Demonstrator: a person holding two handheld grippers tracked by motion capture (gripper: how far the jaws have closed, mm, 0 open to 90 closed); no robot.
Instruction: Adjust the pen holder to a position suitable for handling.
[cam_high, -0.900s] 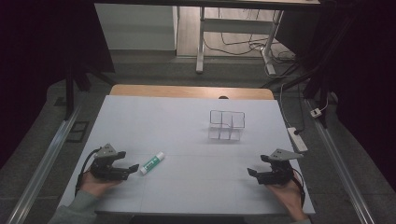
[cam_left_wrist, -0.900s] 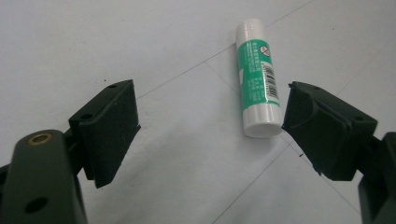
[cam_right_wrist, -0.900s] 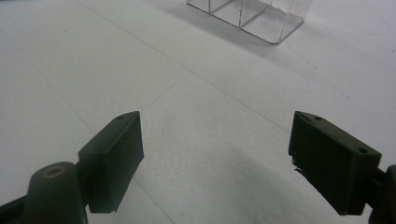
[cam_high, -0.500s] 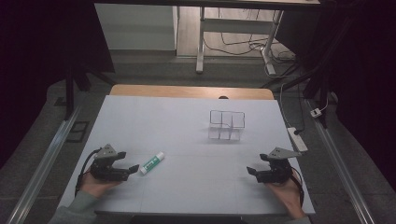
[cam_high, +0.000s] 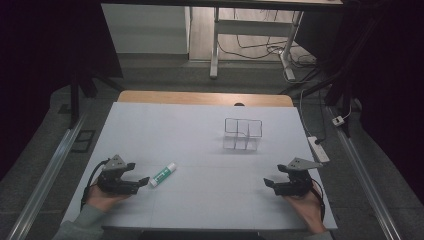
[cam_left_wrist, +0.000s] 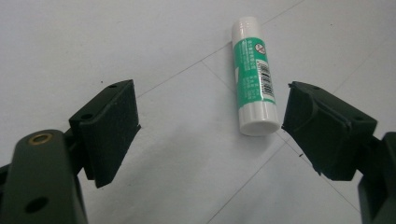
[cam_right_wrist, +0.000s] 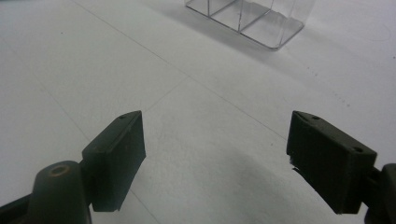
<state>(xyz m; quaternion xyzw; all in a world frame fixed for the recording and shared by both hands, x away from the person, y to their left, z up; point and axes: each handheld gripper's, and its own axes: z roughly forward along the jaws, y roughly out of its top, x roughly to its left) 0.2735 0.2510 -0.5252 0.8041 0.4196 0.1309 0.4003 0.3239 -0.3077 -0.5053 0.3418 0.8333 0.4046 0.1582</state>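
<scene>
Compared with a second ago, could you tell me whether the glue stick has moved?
No. In the high view the glue stick lies in the same spot, left of the clear divided box.

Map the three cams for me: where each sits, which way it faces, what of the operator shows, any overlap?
High view: above the person's side, facing forward and down on the table; both hands, left tool, right tool.
Left gripper view: on the left tool, looking along its open jaws at the glue stick.
Right gripper view: on the right tool, open, toward the clear organizer.
Shared: glue stick, organizer also show in the high view.
</scene>
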